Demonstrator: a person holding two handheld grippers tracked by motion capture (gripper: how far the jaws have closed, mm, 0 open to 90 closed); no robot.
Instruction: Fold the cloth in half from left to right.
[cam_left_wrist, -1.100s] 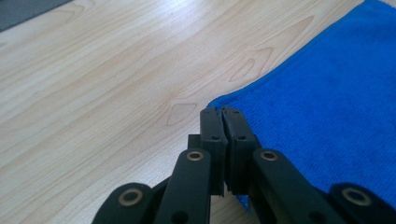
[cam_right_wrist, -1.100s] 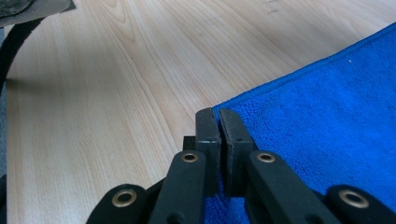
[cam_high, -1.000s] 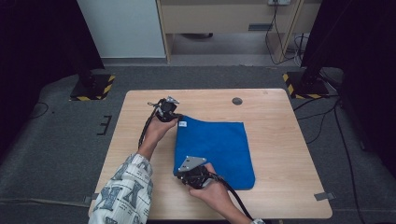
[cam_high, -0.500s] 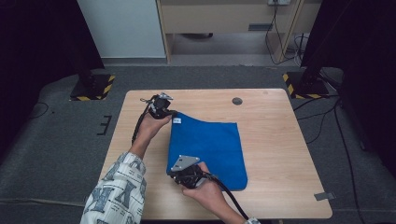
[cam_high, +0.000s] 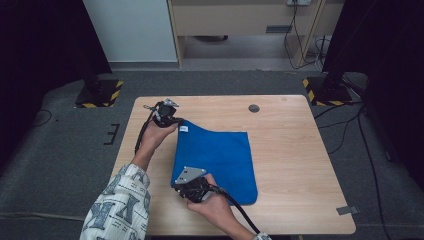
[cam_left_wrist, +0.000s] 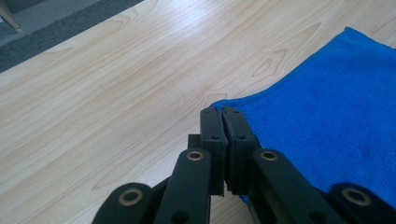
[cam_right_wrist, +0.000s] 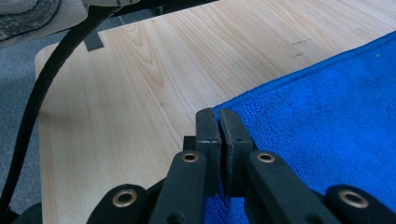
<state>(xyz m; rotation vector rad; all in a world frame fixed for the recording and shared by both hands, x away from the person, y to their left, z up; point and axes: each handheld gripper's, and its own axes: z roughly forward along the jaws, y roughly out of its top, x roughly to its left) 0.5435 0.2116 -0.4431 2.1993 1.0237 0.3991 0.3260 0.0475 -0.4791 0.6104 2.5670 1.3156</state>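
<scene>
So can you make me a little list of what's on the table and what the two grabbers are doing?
table: light wooden table
cloth: blue cloth, lying mostly flat
left gripper: left gripper shut on the cloth's far left corner
right gripper: right gripper shut on the cloth's near left corner
label: small white tag near the far corner
other: dark round spot on the table's far side

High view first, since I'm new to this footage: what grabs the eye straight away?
The bright blue cloth lying on the pale wooden table, left of centre. A person pinches its two left corners: the left gripper is shut on the far corner, the right gripper on the near one. All around, the dark grey floor sets the table off.
</scene>
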